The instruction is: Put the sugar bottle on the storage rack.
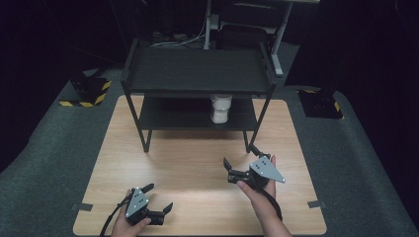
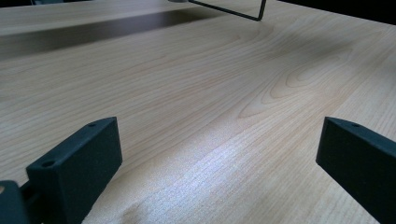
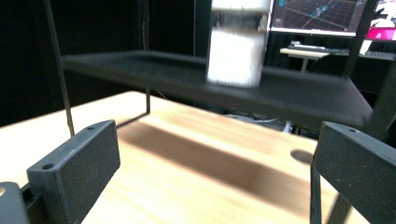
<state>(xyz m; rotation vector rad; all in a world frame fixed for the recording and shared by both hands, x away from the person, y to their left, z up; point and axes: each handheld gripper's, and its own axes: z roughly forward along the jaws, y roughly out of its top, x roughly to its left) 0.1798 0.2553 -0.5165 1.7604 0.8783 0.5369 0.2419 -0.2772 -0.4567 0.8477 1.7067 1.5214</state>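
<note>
Both sets of fingers released; white jar on the rack's lower shelf.
My left gripper (image 1: 159,198) hovers low over the wooden surface (image 1: 188,163), fingers spread, nothing between; my right gripper (image 1: 240,158) faces the black rack (image 1: 197,69), fingers apart, well short of the white jar (image 1: 220,108); jar upright, blurred in the right gripper view.

No readable text anywhere, honestly. The white jar (image 1: 220,108) on the rack's lower shelf has no legible label, and the monitor (image 3: 317,16) far right in the right gripper view just shows blurry graphics.
</note>
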